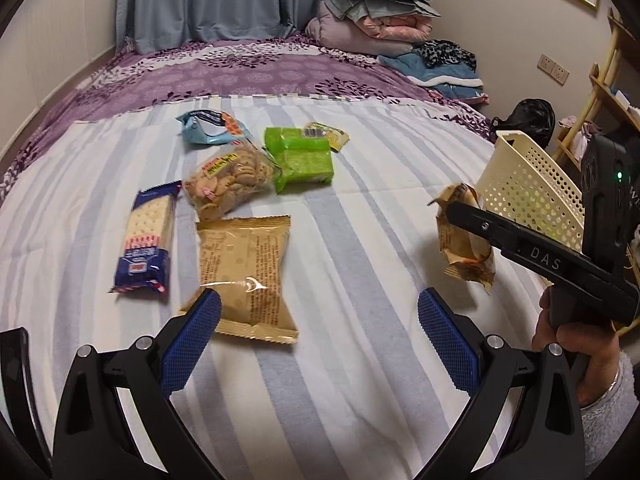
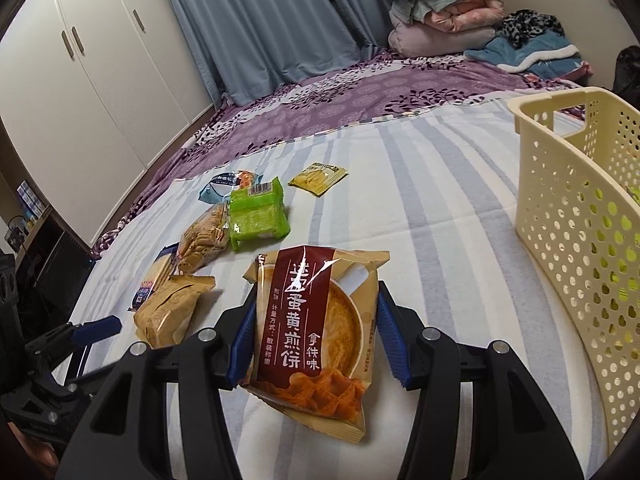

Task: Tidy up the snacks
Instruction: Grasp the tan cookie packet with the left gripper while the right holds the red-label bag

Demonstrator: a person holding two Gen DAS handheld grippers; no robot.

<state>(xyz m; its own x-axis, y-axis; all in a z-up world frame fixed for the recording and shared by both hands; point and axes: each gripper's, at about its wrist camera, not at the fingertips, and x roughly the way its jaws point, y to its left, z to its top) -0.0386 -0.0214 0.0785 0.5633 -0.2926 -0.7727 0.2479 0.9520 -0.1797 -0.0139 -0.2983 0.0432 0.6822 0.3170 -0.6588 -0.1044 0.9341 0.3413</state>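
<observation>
My right gripper (image 2: 316, 312) is shut on a brown and tan biscuit packet (image 2: 316, 336), held off the striped sheet beside the cream perforated basket (image 2: 580, 208). The left wrist view shows the same packet (image 1: 460, 236) in that gripper (image 1: 454, 216), just in front of the basket (image 1: 528, 192). My left gripper (image 1: 318, 308) is open and holds nothing. Its left finger hovers over the near corner of a tan snack pack (image 1: 244, 272). Farther back lie a blue cracker pack (image 1: 148, 240), a clear bag of round biscuits (image 1: 228, 184), a green pack (image 1: 300, 156), a light-blue packet (image 1: 208, 126) and a small yellow sachet (image 1: 330, 134).
Something yellow-green shows through the basket's holes. Folded quilts (image 1: 372, 16) and clothes (image 1: 444, 68) are piled at the bed's far end. A white wardrobe (image 2: 80, 80) stands to the left, and a wooden shelf (image 1: 612, 92) and a black bag (image 1: 528, 116) to the right.
</observation>
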